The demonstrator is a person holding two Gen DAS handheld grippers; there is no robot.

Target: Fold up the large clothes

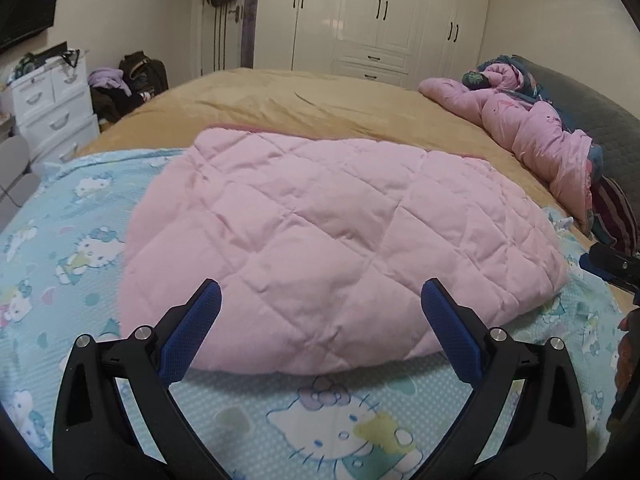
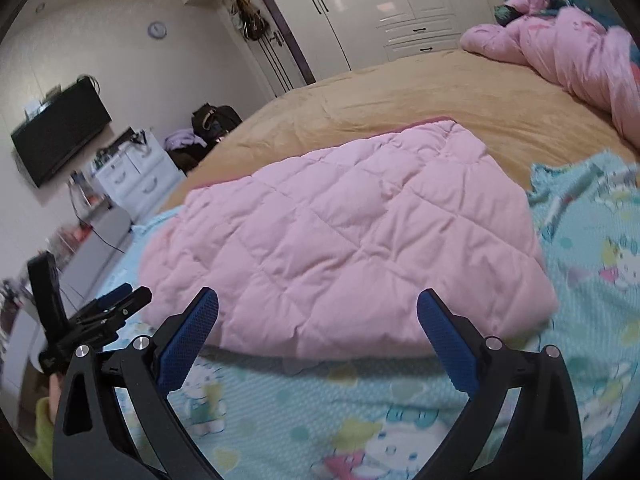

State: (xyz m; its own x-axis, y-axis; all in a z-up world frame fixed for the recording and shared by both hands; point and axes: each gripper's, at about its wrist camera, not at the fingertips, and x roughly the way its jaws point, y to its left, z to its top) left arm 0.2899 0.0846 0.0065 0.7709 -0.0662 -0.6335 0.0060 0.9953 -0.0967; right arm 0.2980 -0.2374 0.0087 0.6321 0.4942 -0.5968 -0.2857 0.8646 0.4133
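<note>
A pink quilted garment lies folded into a compact pad on a light blue cartoon-cat sheet. It also shows in the right wrist view. My left gripper is open and empty, hovering over the garment's near edge. My right gripper is open and empty, just above the near edge too. The left gripper appears at the lower left of the right wrist view. The right gripper shows at the right edge of the left wrist view.
The blue sheet lies over a tan bedspread. A bunched pink duvet lies by the grey headboard. White wardrobes stand behind the bed. A white drawer unit and bags stand at the left.
</note>
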